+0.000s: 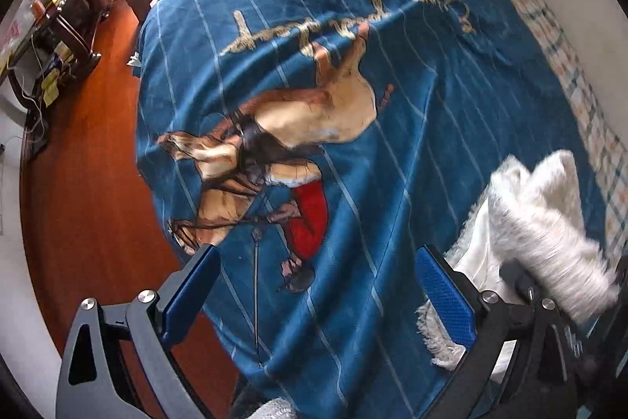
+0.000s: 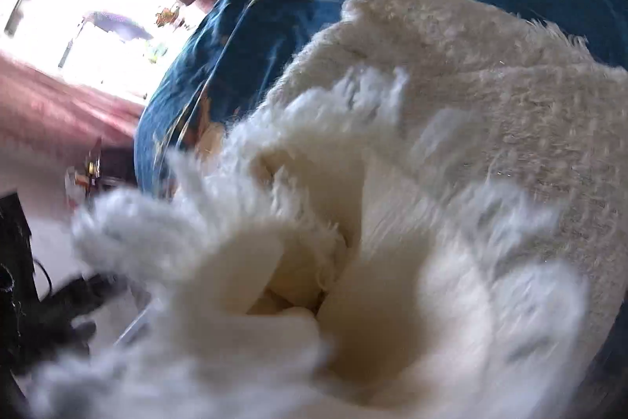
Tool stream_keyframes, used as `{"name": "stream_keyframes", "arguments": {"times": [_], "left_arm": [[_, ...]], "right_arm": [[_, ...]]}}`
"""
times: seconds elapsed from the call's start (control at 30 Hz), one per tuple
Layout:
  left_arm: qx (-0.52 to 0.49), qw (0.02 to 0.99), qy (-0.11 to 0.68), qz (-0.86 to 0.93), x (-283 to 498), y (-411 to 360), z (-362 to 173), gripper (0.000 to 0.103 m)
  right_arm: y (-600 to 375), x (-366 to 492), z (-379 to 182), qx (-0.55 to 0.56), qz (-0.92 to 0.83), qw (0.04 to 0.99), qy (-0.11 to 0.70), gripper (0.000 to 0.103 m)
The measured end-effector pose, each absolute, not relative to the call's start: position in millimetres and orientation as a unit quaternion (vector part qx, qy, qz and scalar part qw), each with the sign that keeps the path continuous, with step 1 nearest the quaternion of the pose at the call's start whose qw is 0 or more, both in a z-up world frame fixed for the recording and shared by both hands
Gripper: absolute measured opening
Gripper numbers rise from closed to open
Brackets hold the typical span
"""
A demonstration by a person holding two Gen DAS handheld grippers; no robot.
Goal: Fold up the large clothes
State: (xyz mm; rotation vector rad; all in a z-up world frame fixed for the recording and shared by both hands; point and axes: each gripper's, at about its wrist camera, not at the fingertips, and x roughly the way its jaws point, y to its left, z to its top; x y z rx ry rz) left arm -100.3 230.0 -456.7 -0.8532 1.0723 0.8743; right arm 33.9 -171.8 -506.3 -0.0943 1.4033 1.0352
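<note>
A white fluffy garment (image 1: pixel 545 211) lies bunched at the right side of the bed, its smooth lining showing below. My left gripper (image 1: pixel 314 285) hangs above the bed beside it, open, with only the bedspread seen between its blue pads (image 1: pixel 443 291). In the right wrist view the white fluffy garment (image 2: pixel 392 183) fills the frame in a blur and covers the right gripper's fingers. A dark frame (image 1: pixel 526 285) under the fur may be that gripper. Whether its jaws press on the cloth is hidden.
A blue bedspread (image 1: pixel 431 85) printed with a horse and rider covers the bed. A checked sheet (image 1: pixel 569 73) shows along its right edge. A red-brown wooden floor (image 1: pixel 86 183) and a dark cluttered side table (image 1: pixel 59 38) are on the left, with a bright window behind.
</note>
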Motion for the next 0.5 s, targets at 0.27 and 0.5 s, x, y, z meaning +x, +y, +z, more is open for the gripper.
{"name": "stream_keyframes", "arguments": {"times": [0.27,0.5], "left_arm": [[-0.436,0.725,0.453,0.281,-60.2,227.8,-449.8,0.102],[-0.471,0.674,0.504,0.263,-29.4,190.3,-503.2,0.099]], "right_arm": [[-263.5,60.8,-470.2,0.074,0.469,0.586,0.656,0.079],[-356.1,111.9,-507.7,0.121,0.318,0.635,0.693,0.079]]}}
